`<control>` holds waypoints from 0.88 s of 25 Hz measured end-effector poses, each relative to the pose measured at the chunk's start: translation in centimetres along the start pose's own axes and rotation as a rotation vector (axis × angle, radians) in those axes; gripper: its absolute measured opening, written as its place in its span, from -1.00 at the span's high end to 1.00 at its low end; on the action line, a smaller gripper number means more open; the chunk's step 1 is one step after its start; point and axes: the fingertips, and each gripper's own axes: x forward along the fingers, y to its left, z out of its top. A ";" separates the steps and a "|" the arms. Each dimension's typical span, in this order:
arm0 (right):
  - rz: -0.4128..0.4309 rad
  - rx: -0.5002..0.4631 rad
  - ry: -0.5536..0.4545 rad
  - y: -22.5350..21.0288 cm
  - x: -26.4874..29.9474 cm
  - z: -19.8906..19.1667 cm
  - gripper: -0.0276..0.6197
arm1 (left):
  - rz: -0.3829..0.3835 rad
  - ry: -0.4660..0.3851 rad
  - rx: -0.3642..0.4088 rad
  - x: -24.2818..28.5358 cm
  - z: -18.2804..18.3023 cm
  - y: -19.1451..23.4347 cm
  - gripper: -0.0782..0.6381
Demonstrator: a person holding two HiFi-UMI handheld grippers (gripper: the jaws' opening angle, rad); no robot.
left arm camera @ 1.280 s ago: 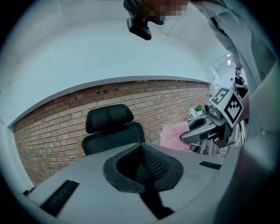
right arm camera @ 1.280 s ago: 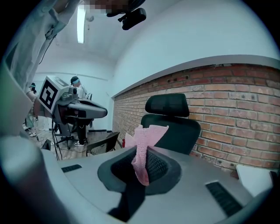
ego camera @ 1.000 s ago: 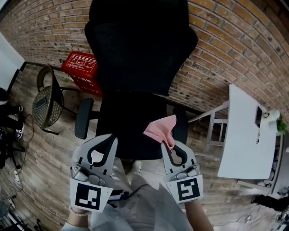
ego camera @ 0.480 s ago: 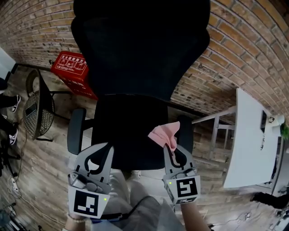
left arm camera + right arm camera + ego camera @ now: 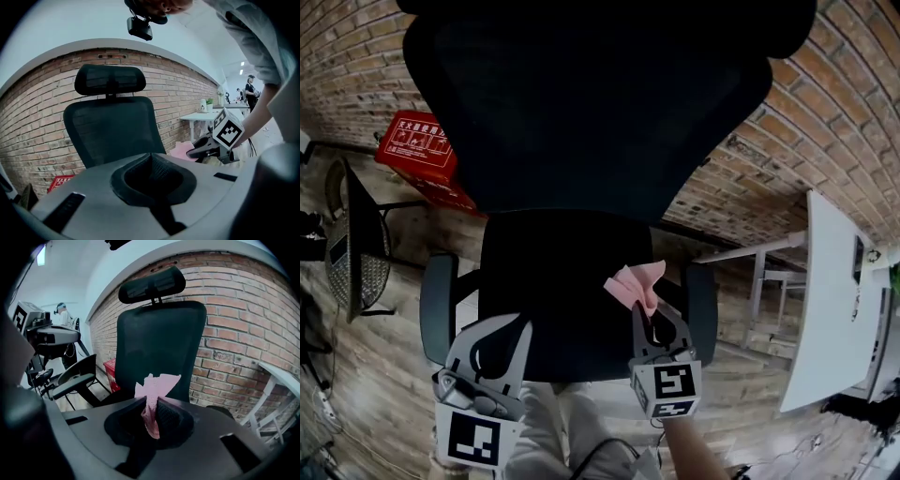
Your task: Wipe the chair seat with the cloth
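A black office chair with a mesh back and headrest faces me; its seat [image 5: 553, 281] lies just ahead of both grippers. A pink cloth [image 5: 633, 284] is pinched in my right gripper [image 5: 649, 312], which is shut on it over the seat's front right part; the cloth [image 5: 152, 401] stands up between the jaws in the right gripper view. My left gripper [image 5: 508, 326] hovers at the seat's front left, jaws closed together with nothing between them [image 5: 151, 157]. The chair back [image 5: 112, 129] fills the left gripper view, and the right gripper [image 5: 211, 145] shows there too.
A brick wall [image 5: 787, 159] runs behind the chair. A red box [image 5: 417, 150] sits on the wooden floor at left, beside a dark wire chair [image 5: 352, 239]. A white table [image 5: 839, 300] stands at right. The chair's armrests [image 5: 439, 305] flank the seat.
The head view has closed in on the chair, which now fills more of the frame. Both grippers have come forward over the seat's front edge, the right one still holding the cloth.
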 end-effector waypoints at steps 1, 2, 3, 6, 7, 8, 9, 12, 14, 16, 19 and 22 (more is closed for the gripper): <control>-0.007 -0.001 0.009 -0.2 0.9 -0.5 0.73 | -0.003 0.001 -0.002 0.6 -0.6 0.3 0.73; -0.016 0.002 0.017 -0.4 1.7 -0.9 0.73 | -0.006 0.001 -0.002 1.2 -1.2 0.5 0.73; -0.026 0.007 0.023 -0.6 2.6 -1.4 0.73 | -0.011 0.000 0.001 1.8 -1.9 0.8 0.73; -0.055 0.017 0.040 -1.1 5.2 -2.8 0.73 | -0.030 0.008 0.001 3.4 -4.0 1.3 0.73; -0.067 0.015 0.045 -1.3 5.9 -3.3 0.73 | -0.037 0.010 -0.005 3.9 -4.7 1.4 0.73; -0.079 0.010 0.055 -1.4 6.6 -3.8 0.73 | -0.044 0.011 -0.010 4.3 -5.3 1.6 0.73; -0.090 0.004 0.068 -1.6 7.2 -4.4 0.73 | -0.049 0.013 -0.012 4.7 -6.0 1.7 0.73; -0.119 -0.032 0.077 -2.1 9.3 -5.7 0.73 | -0.054 0.026 -0.006 5.7 -7.8 2.0 0.73; -0.146 -0.071 0.079 -2.6 10.5 -6.1 0.73 | -0.057 0.033 -0.010 6.1 -8.7 2.3 0.73; -0.178 -0.096 0.083 -3.2 11.6 -6.4 0.73 | -0.062 0.035 -0.015 6.5 -9.5 2.8 0.73; -0.231 -0.098 0.088 -4.3 13.2 -6.6 0.73 | -0.069 0.036 -0.008 7.1 -10.5 3.6 0.73; -0.293 -0.096 0.102 -5.9 14.5 -7.0 0.73 | -0.073 0.033 -0.006 7.8 -11.2 4.5 0.73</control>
